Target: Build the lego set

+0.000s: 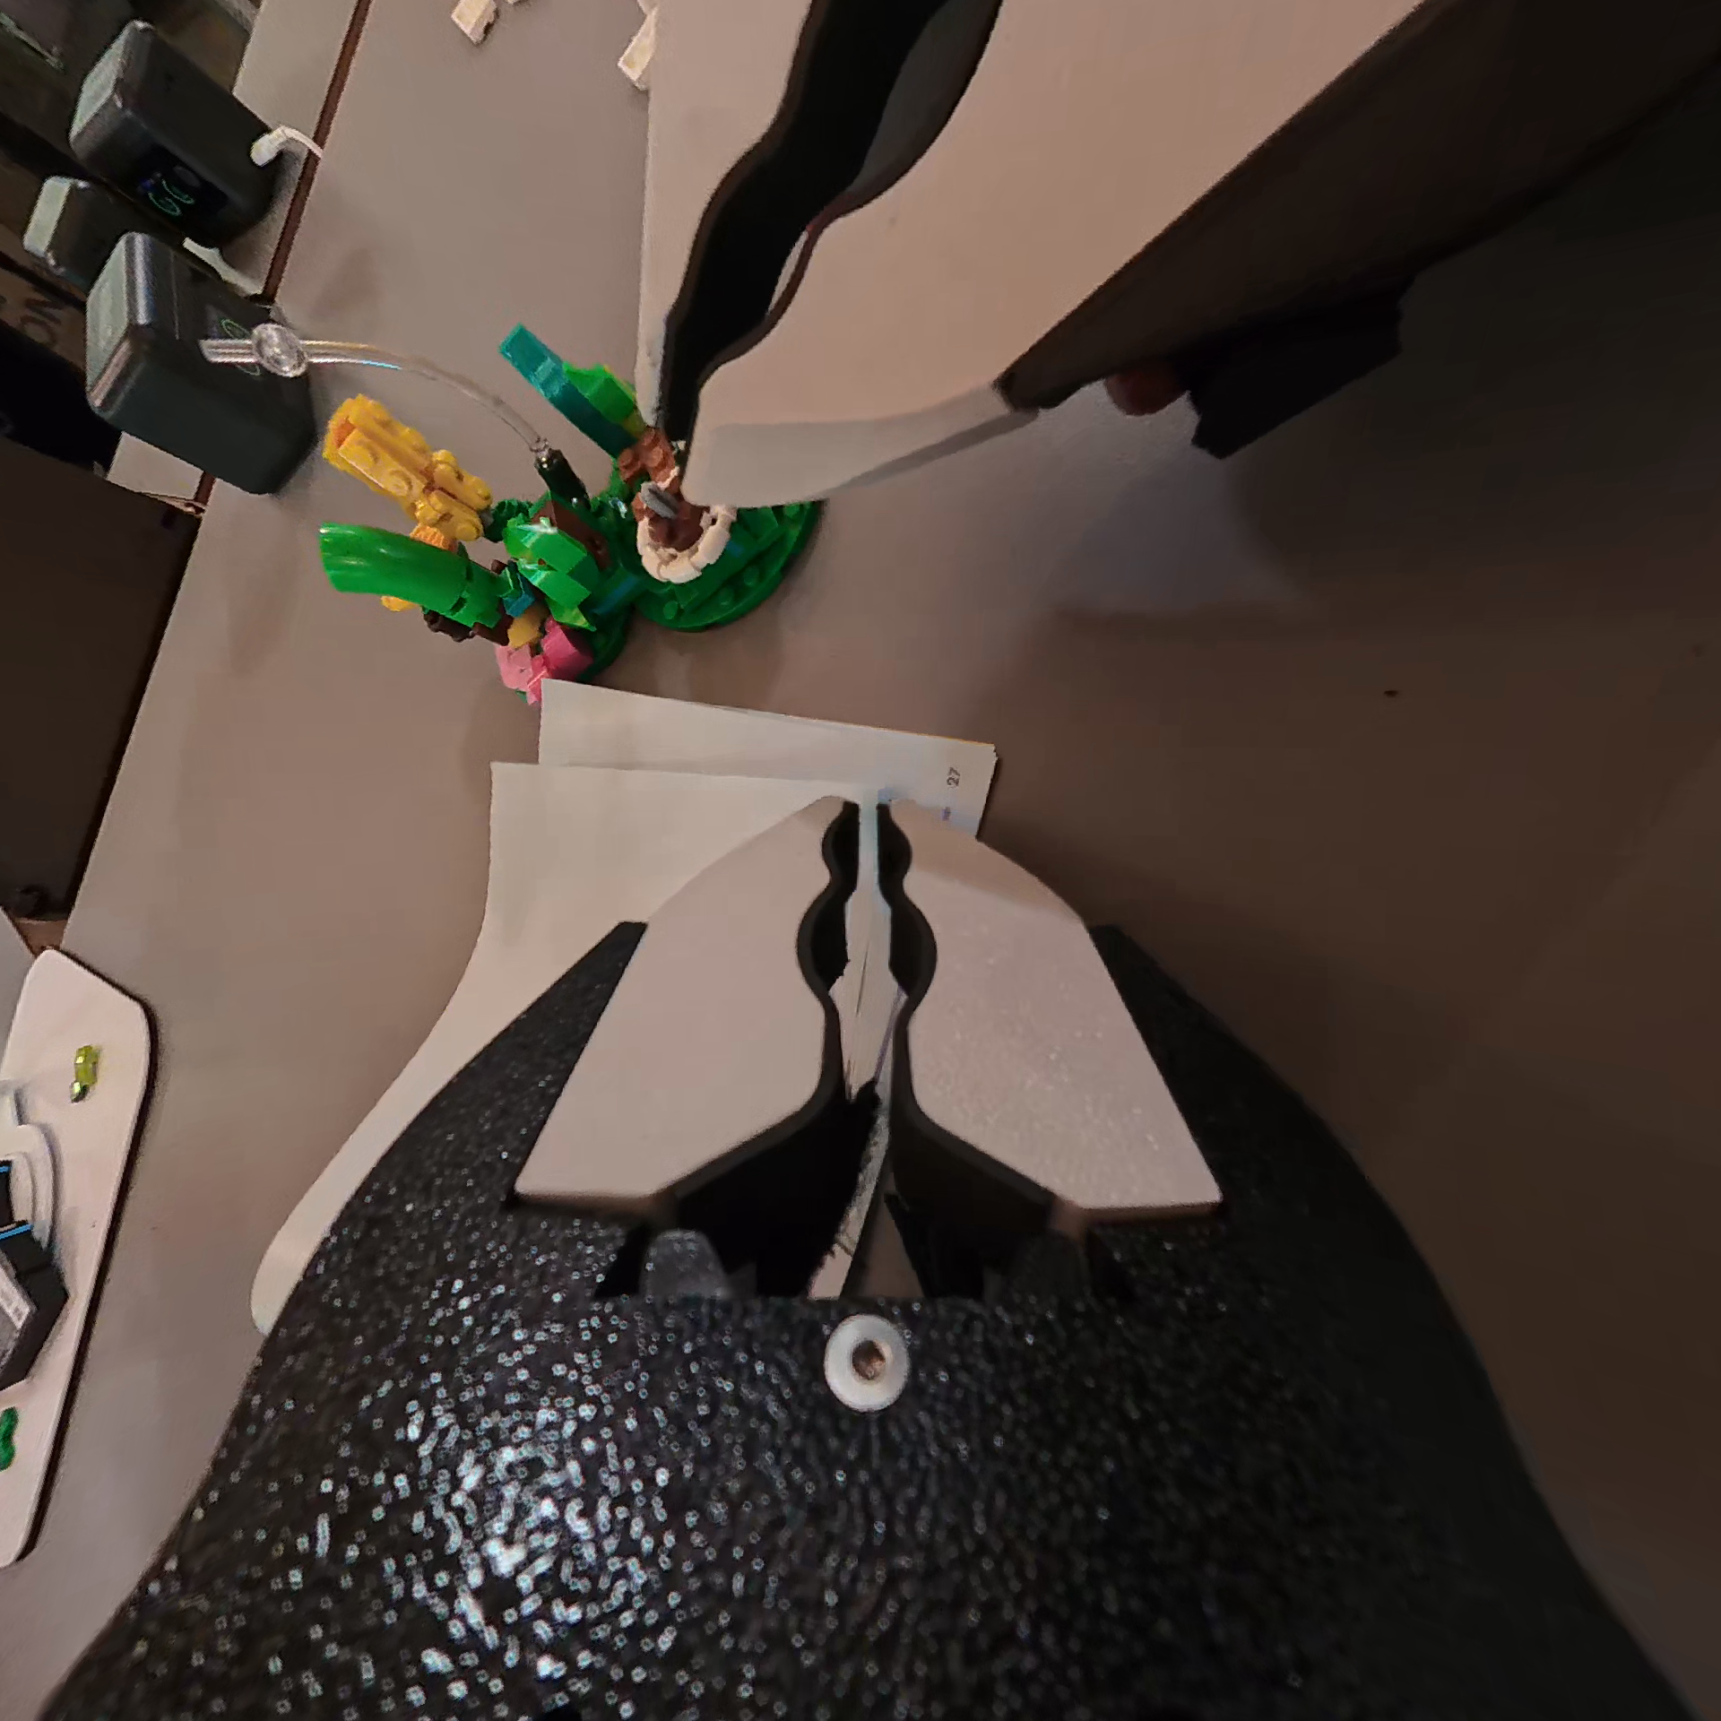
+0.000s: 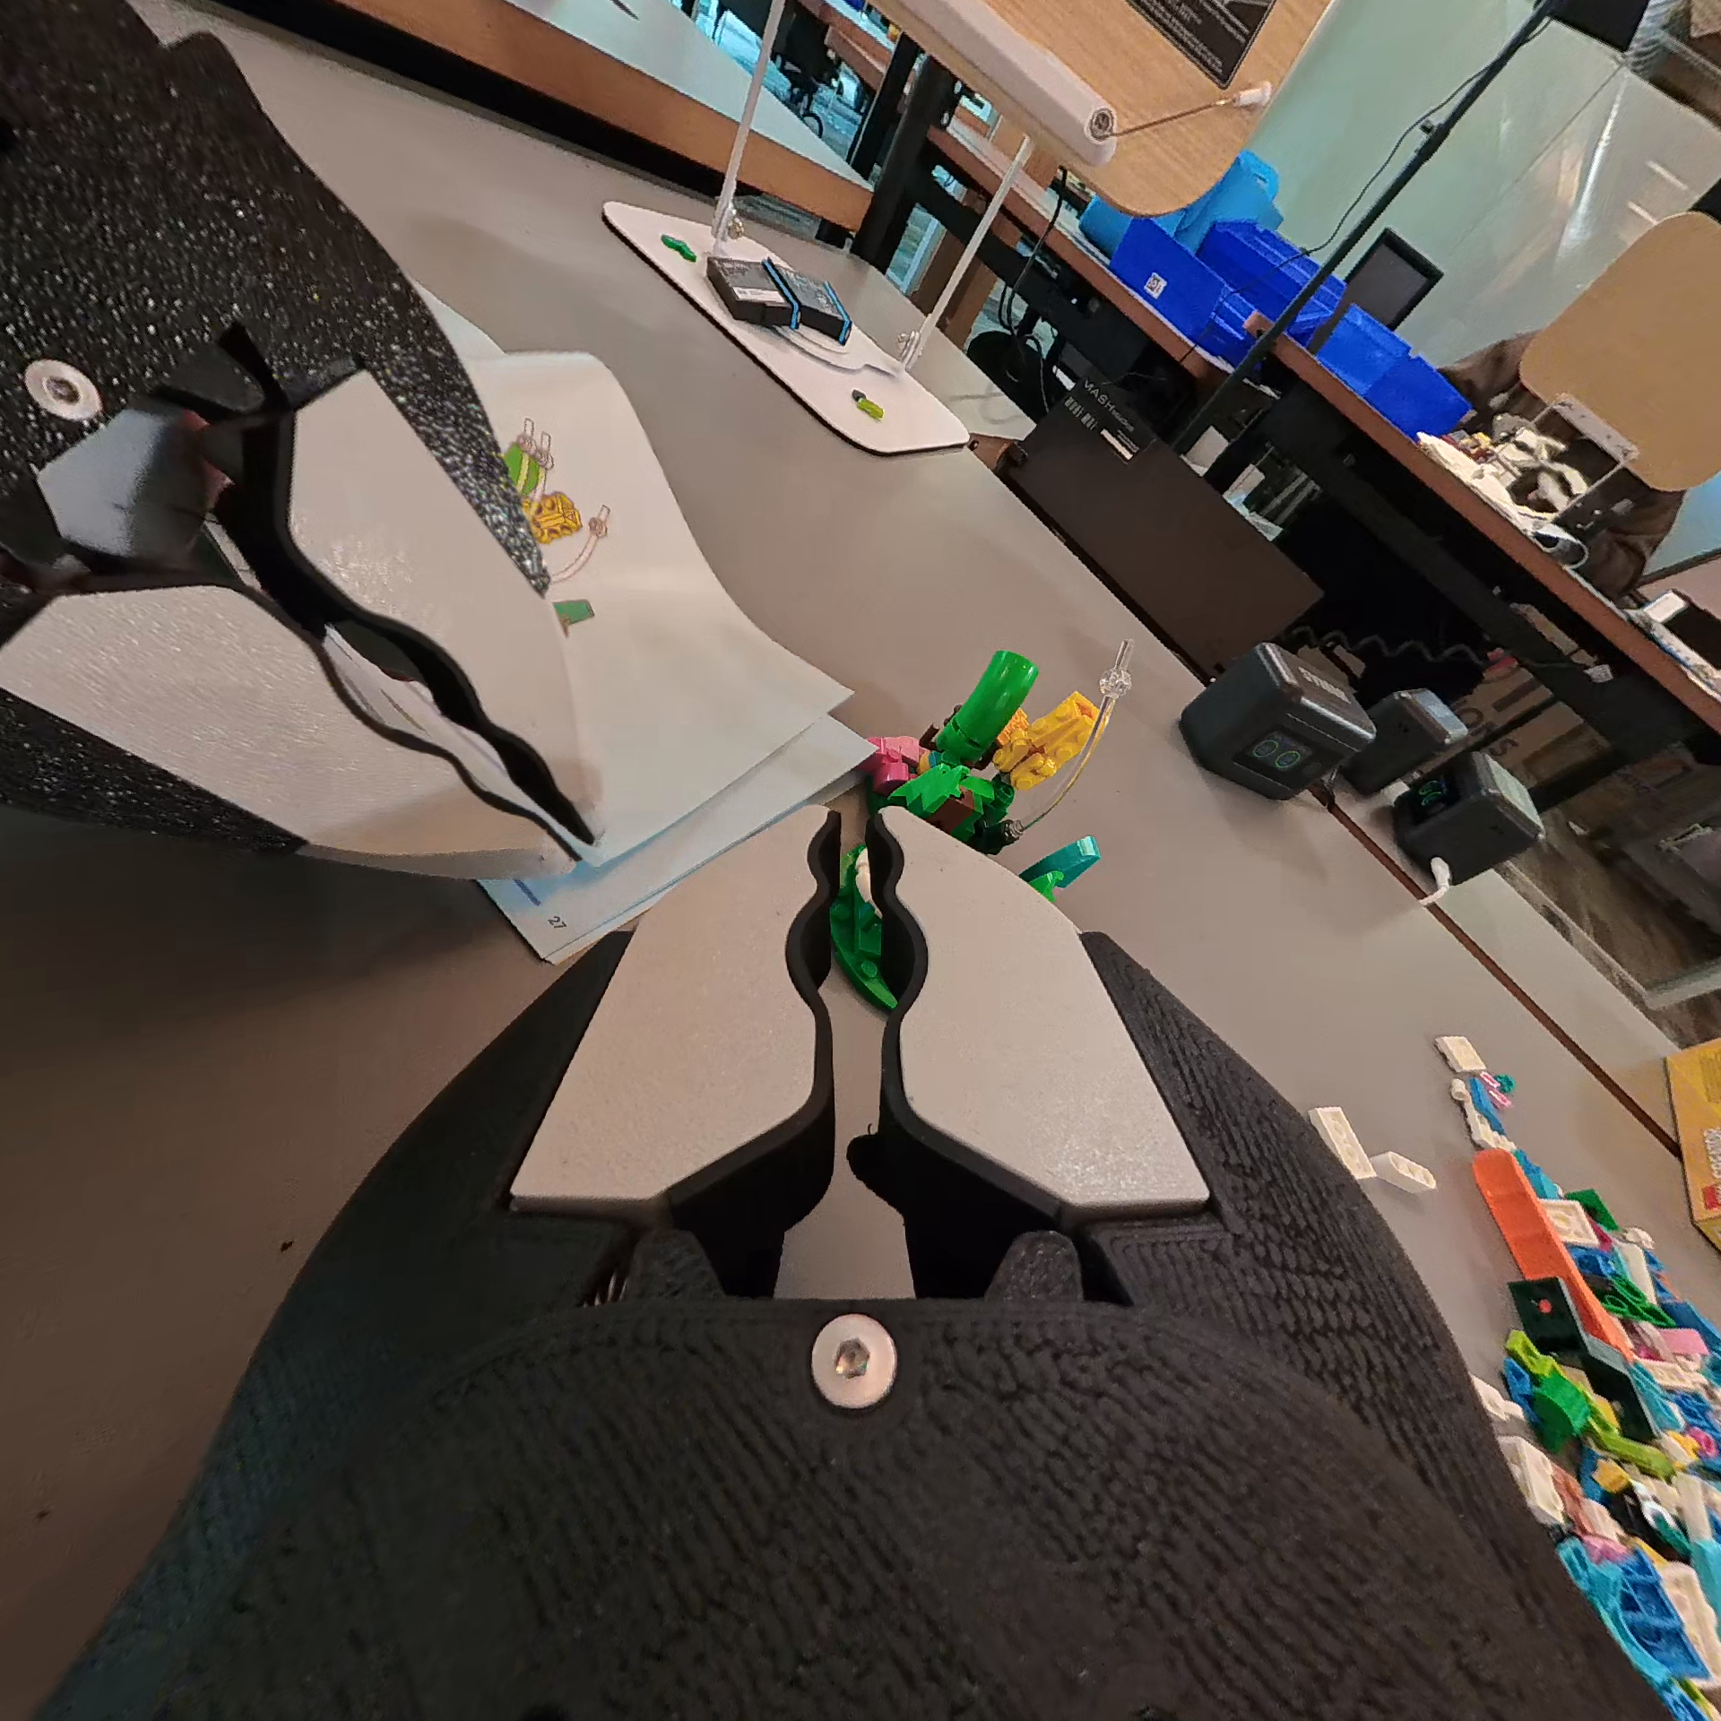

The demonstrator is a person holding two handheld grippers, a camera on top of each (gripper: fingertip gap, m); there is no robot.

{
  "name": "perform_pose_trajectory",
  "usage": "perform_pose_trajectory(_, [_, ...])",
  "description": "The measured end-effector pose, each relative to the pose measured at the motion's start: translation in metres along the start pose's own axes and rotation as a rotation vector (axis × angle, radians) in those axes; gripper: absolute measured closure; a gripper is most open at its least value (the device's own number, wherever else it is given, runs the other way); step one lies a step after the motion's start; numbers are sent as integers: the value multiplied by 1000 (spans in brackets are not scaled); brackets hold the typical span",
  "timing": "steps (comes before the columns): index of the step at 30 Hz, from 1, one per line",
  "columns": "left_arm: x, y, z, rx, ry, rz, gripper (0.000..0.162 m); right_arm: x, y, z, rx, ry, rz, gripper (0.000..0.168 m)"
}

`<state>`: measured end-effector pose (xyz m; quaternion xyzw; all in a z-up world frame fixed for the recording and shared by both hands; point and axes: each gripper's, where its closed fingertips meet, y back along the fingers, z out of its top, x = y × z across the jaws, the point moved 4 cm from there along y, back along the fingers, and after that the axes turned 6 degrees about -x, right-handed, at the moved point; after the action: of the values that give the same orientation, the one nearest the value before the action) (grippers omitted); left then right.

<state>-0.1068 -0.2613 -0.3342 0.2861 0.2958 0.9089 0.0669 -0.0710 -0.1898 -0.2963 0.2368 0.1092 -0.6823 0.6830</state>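
Two tongs at work. Left gripper (image 1: 866, 810): jaws pinched on a page of the instruction booklet (image 1: 652, 838), lifting it. Right gripper (image 2: 855, 824): jaws narrow, tips down on the lego flower model (image 1: 559, 549), whether gripping cannot be told. Model stands just past the booklet. Right wrist view alone shows the loose brick pile (image 2: 1602, 1332) off to the right gripper's right, and chargers (image 2: 1276, 722) beyond the model.
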Motion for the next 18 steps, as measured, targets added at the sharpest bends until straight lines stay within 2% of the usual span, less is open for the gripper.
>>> perform_pose_trajectory(10, [14, 7, -20, 152, -131, 153, 162, 0, 1, -1, -1, -1, 1, 164])
perform_pose_trajectory(16, [35, 34, -46, 259, -120, 313, 162, 0, 1, -1, 0, -1, 2, 164])
perform_pose_trajectory(18, [48, 47, -60, 340, -131, 410, 162, 0, 2, -1, -1, 1, 2, 164])
